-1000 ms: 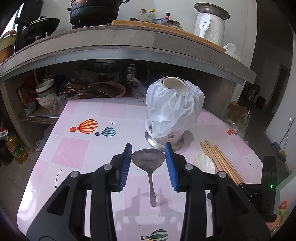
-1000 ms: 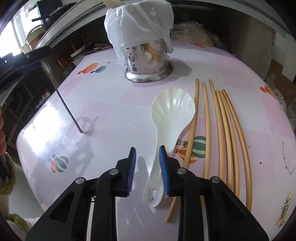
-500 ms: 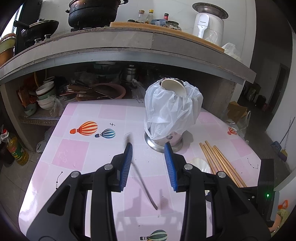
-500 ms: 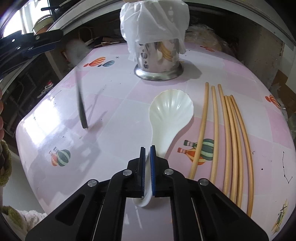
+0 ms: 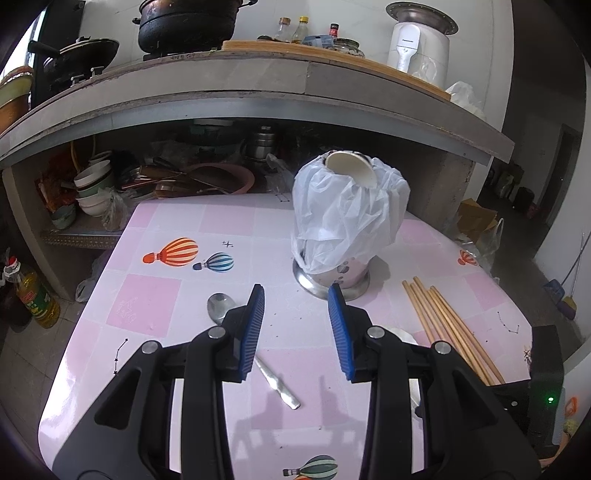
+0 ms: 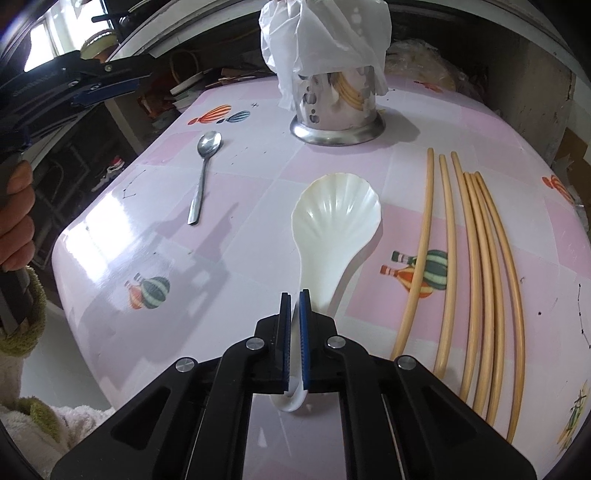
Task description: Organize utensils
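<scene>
The right gripper (image 6: 294, 306) is clamped shut on the handle of the white scoop (image 6: 334, 229), which lies flat near the middle of the table (image 6: 110, 229), bowl toward the holder (image 6: 338, 110). The left gripper (image 5: 296, 325) stands partly open and empty above the near left part of the table; the metal spoon (image 6: 205, 173) lies free on the surface below it, toward the left edge.

Step in hand, as judged: lift the scoop and stand it in the holder.
- Raise the handle first so the bowl peels off the surface; do not drag it.
- The grip is far back on the handle, so expect the broad bowl to sag or pivot; move slowly.
- Enter the holder from above, clear of the loose bag (image 6: 325, 33) draped over its rim.

Materials:
- Scoop: smooth hard white plastic, shell-ribbed bowl, hooked handle end.
- Spoon: polished steel, slim flat handle.
- Chopsticks (image 6: 476, 266): long pale wooden rods, side by side toward the right edge.
- Holder: perforated steel cylinder with a flared base, near the far edge.
- Table: glossy pink-and-white covering, likely slippery.
</scene>
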A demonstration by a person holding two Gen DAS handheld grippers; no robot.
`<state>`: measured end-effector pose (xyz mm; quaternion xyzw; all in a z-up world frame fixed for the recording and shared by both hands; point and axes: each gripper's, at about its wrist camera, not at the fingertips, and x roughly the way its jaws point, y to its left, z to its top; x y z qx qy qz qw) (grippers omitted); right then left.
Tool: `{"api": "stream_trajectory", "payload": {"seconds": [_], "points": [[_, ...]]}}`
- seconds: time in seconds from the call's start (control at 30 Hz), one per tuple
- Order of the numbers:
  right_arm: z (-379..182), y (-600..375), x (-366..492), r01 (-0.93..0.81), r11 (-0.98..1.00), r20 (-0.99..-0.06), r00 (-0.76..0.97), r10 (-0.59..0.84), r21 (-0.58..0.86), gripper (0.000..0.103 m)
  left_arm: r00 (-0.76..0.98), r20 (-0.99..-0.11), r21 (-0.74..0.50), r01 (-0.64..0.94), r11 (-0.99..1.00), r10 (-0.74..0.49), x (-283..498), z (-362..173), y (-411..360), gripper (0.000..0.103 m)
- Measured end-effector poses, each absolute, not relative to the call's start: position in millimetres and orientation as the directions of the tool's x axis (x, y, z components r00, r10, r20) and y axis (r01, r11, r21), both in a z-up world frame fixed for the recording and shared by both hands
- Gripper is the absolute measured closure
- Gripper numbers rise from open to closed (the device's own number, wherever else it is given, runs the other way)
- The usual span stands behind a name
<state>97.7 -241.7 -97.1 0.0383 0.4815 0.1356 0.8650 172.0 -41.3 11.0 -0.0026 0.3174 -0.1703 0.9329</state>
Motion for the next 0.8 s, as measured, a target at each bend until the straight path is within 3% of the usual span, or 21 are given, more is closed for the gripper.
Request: {"api": "stream_trajectory", "payload": {"seconds": [0.37,0.43,0.47,0.53,0.57,0.63,0.8], "points": [[-98.0,-247.5,87.3,-0.198,0.947,-0.818,0.480,0.317,0.251,0.097,0.711,-0.648,-0.121,0.258,0.958,-0.273,183.7,-8.2,-17.1,0.069],[-97.2,-248.8,88.5,-0.199,0.944,-0.815,0.478,0.329,0.264,0.096,0.686,-0.675,-0.126,0.254,0.959,-0.271,189.6,-17.6,-16.6,0.064],[-95.4,-249.8,88.2,-0.201,0.941,-0.808,0.483,0.337,0.272,0.095,0.677,-0.683,-0.131,0.254,0.958,-0.273,192.1,-21.4,-16.9,0.062],[-92.2,-252.1,88.2,-0.204,0.936,-0.795,0.495,0.351,0.286,0.076,0.656,-0.704,-0.140,0.248,0.959,-0.273,199.1,-30.7,-17.8,0.056],[-90.1,-253.1,87.8,-0.204,0.935,-0.788,0.504,0.354,0.289,0.073,0.649,-0.711,-0.139,0.247,0.959,-0.271,202.2,-33.9,-18.4,0.054],[-84.7,-255.5,86.5,-0.206,0.935,-0.771,0.529,0.355,0.289,0.071,0.631,-0.734,-0.126,0.237,0.963,-0.251,212.9,-43.6,-20.8,0.047],[-80.7,-262.0,88.2,-0.191,0.933,-0.753,0.551,0.360,0.306,0.069,0.586,-0.788,-0.085,0.202,0.976,-0.190,246.7,-67.9,-24.5,0.045]]}}
